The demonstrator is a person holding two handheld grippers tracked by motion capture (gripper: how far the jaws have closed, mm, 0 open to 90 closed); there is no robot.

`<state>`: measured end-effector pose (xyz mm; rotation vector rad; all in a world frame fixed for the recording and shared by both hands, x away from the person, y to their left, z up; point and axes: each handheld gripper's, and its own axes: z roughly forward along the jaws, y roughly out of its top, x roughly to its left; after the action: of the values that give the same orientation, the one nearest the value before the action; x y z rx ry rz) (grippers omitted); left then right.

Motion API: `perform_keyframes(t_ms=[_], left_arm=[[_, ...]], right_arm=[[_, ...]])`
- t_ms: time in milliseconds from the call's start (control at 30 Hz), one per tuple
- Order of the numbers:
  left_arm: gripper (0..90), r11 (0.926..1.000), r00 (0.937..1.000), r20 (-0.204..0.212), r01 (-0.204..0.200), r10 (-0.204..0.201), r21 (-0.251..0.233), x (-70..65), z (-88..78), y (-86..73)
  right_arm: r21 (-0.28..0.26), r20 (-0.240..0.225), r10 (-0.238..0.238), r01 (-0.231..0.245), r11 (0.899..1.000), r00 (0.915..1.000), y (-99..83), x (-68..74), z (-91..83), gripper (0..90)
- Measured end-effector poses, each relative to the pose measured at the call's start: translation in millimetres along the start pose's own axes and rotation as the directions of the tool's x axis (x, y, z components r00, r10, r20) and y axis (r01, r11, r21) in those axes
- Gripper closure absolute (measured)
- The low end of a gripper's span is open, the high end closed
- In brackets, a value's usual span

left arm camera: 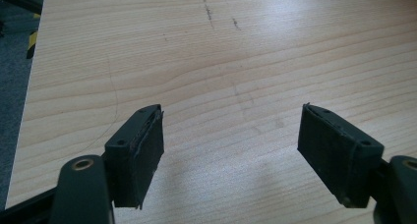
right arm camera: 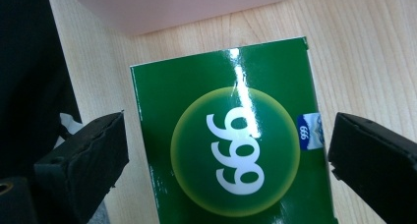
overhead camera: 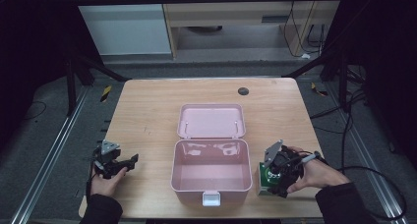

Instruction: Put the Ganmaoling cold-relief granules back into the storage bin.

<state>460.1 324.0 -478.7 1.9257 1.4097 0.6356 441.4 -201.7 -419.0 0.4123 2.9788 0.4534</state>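
1. A pink box [overhead camera: 211, 172] stands open in the middle of the tabletop [overhead camera: 147, 111], near the person's edge. Its lid [overhead camera: 211, 121] is tipped back on the far side, and a white latch [overhead camera: 212, 199] sits on its near wall.
2. A green carton [right arm camera: 231, 145] lies just beside the pink box, off its right wall, towards the near corner. From above it shows partly under the right gripper, as a green and white edge [overhead camera: 264, 182].
3. The carton's glossy face carries a yellow-green disc with the white figures 999 and a small blue and white sticker at one edge.
4. The right gripper [right arm camera: 223, 157] hangs over the carton with its jaws wide apart, one on each side of the carton. There is a visible gap between each pad and the carton's edges, so it grips nothing.
5. In the high view the right gripper [overhead camera: 276, 177] is held by a hand [overhead camera: 314, 172] that comes in from the side away from the pink box.
6. The left gripper [overhead camera: 129, 162] rests well apart from the pink box, off its left wall, held by the other hand [overhead camera: 104, 182].
7. In its own view, the left gripper [left arm camera: 231, 157] is wide open, with bare wood between the pads and nothing held.
8. A small dark round mark [overhead camera: 243, 91] lies on the tabletop beyond the pink box, near the far edge.
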Motion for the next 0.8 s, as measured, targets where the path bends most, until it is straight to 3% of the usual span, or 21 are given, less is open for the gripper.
perform_keyframes(t_ms=[533, 800], left_arm=[[24.8, 0.9999, 1.0000, -0.007, -0.005, 0.005, 0.010, 0.7, 1.9, -1.1], [24.9, 0.9999, 1.0000, -0.007, -0.006, 0.006, 0.012, 0.6, 2.0, -1.1]], right_arm=[[0.038, -0.029, -0.009, 0.010, 0.999, 0.9995, -5.1, -3.7, 23.9, 6.0], [0.034, -0.046, -0.011, 0.013, 0.999, 0.9989, -8.1, -7.3, 25.2, 10.4]])
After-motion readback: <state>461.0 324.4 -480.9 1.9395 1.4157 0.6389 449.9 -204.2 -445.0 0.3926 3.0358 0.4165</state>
